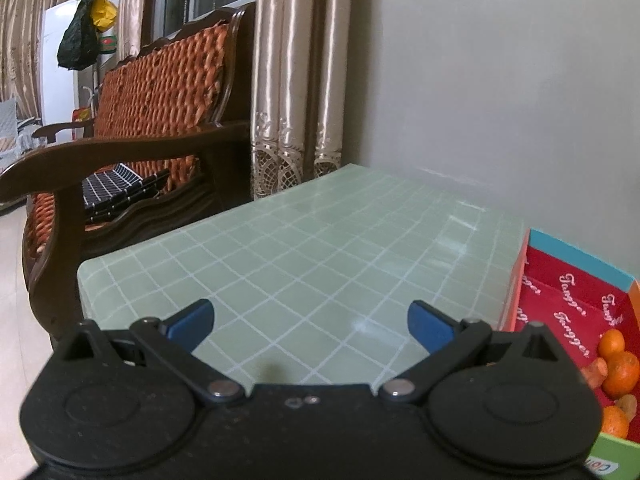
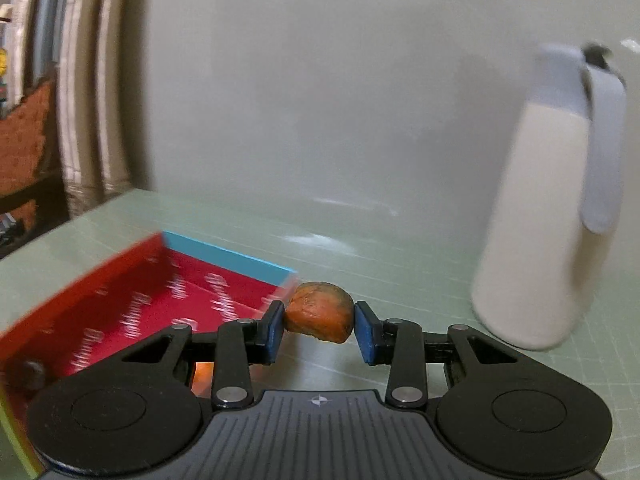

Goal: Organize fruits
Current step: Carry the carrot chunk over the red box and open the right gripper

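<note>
My right gripper [image 2: 319, 326] is shut on a wrinkled orange-brown fruit [image 2: 320, 312] and holds it above the table, just right of the red cardboard box [image 2: 132, 292]. The view is motion-blurred. My left gripper [image 1: 310, 326] is open and empty over the green gridded table [image 1: 320, 248]. In the left wrist view the red box [image 1: 568, 300] sits at the right edge and holds several oranges [image 1: 622, 372] and wrinkled brownish fruits [image 1: 596, 372].
A white thermos jug [image 2: 548, 208] with a grey handle stands on the table at the right. A grey wall [image 1: 500, 80] backs the table. A wooden sofa with orange cushions [image 1: 160, 92] and beige curtains [image 1: 296, 80] stand to the left.
</note>
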The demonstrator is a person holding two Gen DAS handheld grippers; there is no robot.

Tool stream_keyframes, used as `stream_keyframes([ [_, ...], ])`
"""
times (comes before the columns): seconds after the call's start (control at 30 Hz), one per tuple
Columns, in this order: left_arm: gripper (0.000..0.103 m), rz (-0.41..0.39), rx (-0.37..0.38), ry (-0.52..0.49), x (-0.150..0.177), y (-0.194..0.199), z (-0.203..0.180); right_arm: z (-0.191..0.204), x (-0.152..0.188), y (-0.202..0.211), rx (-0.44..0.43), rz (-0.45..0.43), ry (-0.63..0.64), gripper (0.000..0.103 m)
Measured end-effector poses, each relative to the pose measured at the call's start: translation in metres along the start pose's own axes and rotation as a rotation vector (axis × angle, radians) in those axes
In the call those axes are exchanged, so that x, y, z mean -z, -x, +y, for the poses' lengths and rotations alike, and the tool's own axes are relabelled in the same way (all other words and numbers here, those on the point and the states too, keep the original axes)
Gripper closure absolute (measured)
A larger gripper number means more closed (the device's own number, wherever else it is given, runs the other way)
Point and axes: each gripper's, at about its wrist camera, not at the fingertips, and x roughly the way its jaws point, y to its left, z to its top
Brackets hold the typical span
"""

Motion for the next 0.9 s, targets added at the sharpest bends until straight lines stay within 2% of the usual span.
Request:
stream_keyframes([
  [0.47, 0.006, 0.010, -0.021, 0.019, -0.001, -0.005, 0.022, 0.105, 0.009, -0.004, -0.206, -0.024, 0.113, 0.065],
  [0.5, 0.006, 0.011, -0.019, 0.020, -0.001, -0.005, 0.022, 0.111, 0.010, -0.003, -0.217, -0.040, 0.137, 0.060],
  [0.53, 0.006, 0.011, -0.016, 0.020, -0.001, -0.004, 0.021, 0.114, 0.011, 0.001, -0.206, -0.051, 0.157, 0.034],
  [0.57, 0.006, 0.009, -0.014, 0.018, -0.001, -0.004, 0.020, 0.116, 0.011, 0.004, -0.194, -0.076, 0.166, 0.020],
  [0.6, 0.006, 0.008, -0.009, 0.015, -0.001, -0.003, 0.018, 0.115, 0.012, 0.008, -0.188, -0.111, 0.162, 0.020],
  [0.7, 0.006, 0.004, 0.011, 0.018, -0.001, 0.001, 0.013, 0.099, 0.008, 0.012, -0.151, -0.119, 0.114, 0.019],
  [0.9, 0.006, -0.010, 0.124, 0.029, -0.003, 0.014, -0.011, 0.028, 0.017, 0.031, -0.013, -0.115, -0.019, 0.017],
])
